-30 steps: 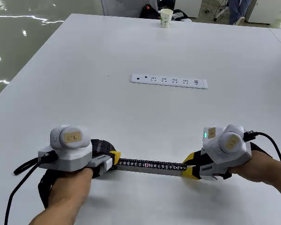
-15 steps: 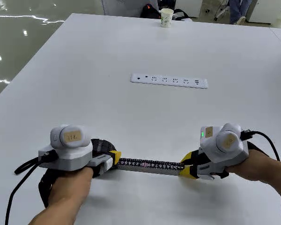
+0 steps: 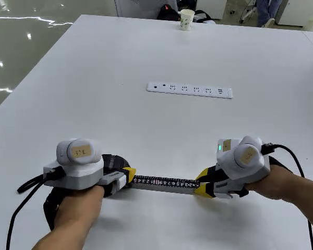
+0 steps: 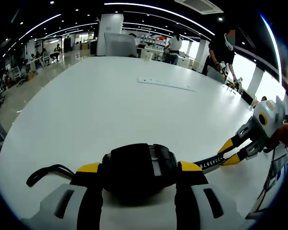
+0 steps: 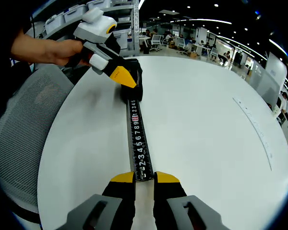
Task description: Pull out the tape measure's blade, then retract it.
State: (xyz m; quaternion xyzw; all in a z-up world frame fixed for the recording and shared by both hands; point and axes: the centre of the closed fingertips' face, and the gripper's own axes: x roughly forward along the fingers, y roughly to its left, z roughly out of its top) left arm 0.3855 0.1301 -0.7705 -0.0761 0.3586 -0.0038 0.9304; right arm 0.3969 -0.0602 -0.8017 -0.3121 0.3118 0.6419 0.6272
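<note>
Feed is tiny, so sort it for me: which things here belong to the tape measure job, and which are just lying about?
In the job: tape measure case, held in the left gripper; blade, pinched by the right gripper.
Lying about: power strip, paper cup, farther up the white table.

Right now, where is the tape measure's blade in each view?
Head view: blade low centre, between left gripper and right gripper.
Left gripper view: blade lower right, running from the case toward the right gripper.
Right gripper view: blade centre, rising from the jaws.
Shared landmark: the power strip, beyond the blade.
</note>
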